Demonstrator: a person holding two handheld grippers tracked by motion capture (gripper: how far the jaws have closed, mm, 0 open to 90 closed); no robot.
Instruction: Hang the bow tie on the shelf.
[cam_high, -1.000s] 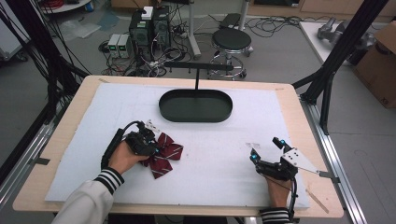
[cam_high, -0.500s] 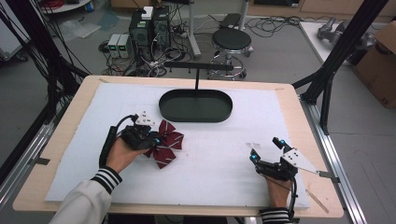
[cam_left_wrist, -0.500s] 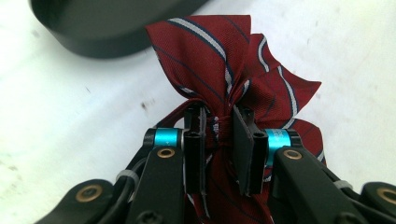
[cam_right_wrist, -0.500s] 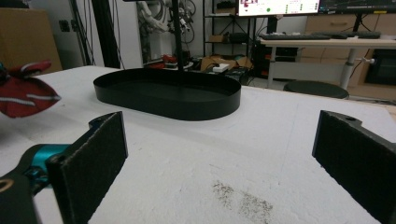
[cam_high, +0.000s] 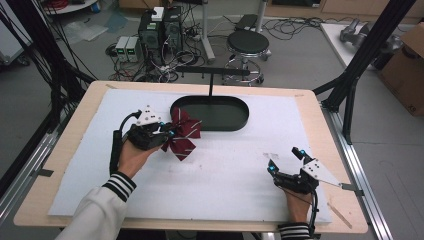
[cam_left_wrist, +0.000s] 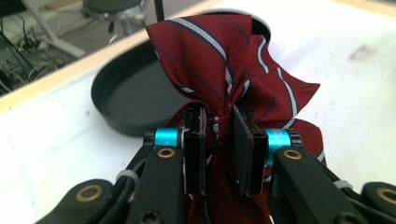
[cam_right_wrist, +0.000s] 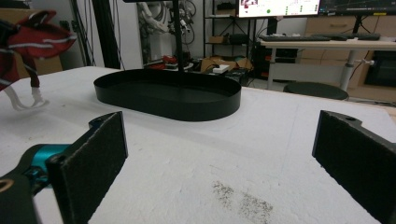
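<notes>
Your left claw (cam_left_wrist: 219, 140) was clenched on the knot of the striped burgundy bow tie (cam_high: 183, 134), which hung above the desk (cam_high: 225, 170) beside the black oval tray (cam_high: 235, 112); your right claw (cam_high: 285, 161) rested released, well apart

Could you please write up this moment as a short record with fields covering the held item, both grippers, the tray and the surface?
Held item: dark red striped fabric bow tie, pinched at its knot
Left gripper: jaws shut on the bow tie, carrying it clear of the sheet beside the tray
Right gripper: jaws wide open, nothing between them, low over the sheet
Tray: black oval tray with a low wall, nothing in it
Surface: white foam sheet on a wooden table
</notes>
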